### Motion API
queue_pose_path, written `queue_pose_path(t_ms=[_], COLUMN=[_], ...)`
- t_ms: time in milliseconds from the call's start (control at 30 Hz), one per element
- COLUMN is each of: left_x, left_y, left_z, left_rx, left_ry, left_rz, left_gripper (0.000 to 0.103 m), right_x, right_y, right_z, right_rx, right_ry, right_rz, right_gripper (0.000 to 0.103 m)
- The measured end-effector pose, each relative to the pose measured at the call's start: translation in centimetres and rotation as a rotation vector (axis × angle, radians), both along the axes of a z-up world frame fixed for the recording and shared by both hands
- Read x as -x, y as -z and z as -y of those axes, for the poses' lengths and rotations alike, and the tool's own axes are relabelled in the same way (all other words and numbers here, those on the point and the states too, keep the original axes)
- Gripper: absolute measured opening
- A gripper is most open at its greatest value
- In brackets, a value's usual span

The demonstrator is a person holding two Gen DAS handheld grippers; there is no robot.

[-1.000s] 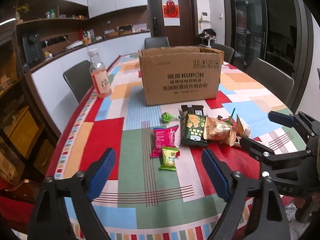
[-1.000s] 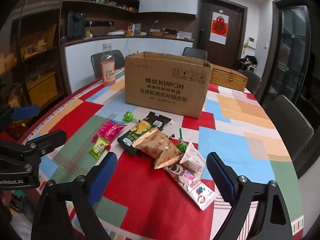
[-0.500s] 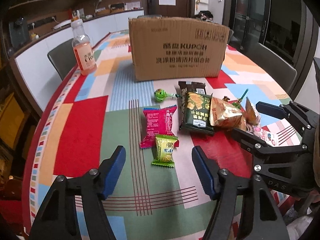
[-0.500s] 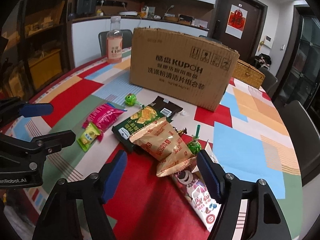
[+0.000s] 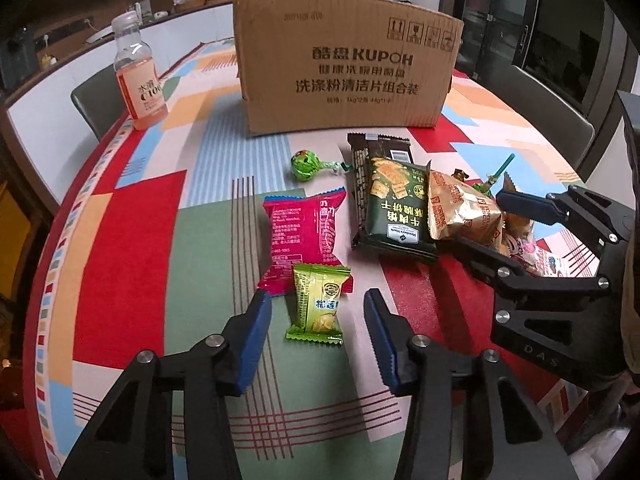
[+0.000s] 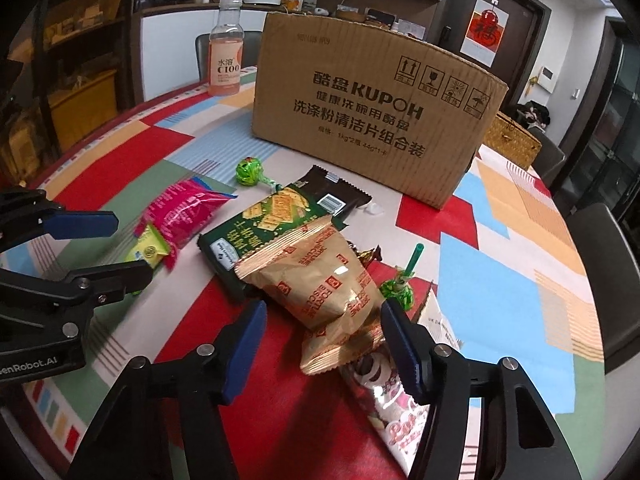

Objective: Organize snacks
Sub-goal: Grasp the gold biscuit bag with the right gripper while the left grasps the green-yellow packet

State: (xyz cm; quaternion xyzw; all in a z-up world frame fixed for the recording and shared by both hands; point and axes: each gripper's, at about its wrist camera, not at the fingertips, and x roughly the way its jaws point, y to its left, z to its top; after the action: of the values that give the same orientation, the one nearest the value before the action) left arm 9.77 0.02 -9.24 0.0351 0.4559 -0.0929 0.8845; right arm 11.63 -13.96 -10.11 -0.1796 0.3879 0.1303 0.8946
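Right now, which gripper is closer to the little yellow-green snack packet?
Left. The left gripper has the small yellow-green snack packet between its open jaws, untouched; the right gripper is off beside it, around the gold biscuit bag.

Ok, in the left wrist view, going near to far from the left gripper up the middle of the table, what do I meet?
left gripper → small green packet → pink packet → green lollipop → cardboard box
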Motion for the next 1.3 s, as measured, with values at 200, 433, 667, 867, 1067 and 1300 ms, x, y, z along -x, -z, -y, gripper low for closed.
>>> queue_pose_path(t_ms=[200,433,667,867,1067,1300], left_x=[-0.7,-0.9,-0.2,0.6,1.1,0.5], left_y=[0.7,1.2,-0.1,-2.0,-4.6,-8.3], left_z=[0.0,-0.4,-0.2,-0.2,-0.4,-0.4], left_rx=[0.006,0.027,0.017,0.013,0.036,0.043], left_ry=[0.003,-0.001,0.002,-0.001,-0.001,0.0], left_rz=[-0.026,-0.044,0.012,0.07,0.127,0.22], left_gripper=[0.035,0.022,0.022,0.022,0.022,0.022], right_x=[-0.7,-0.9,-0.3,0.8,1.4,1.2], right_y=[0.7,0.9,0.1,-1.3,-3.8,-7.2], right_z=[-0.3,-0.5,-0.4,-0.3,0.0,0.2], right_rx=[0.026,0.03,-0.003,-0.036,-0.066,-0.107], right_ry=[-0.002,-0.005,-0.003,-0.004,0.002,0.005], right_rz=[-0.01,-0.012,0.002,0.021,0.069,0.134], right_gripper=[0.054,0.041,0.035,0.034,0.034,0.034])
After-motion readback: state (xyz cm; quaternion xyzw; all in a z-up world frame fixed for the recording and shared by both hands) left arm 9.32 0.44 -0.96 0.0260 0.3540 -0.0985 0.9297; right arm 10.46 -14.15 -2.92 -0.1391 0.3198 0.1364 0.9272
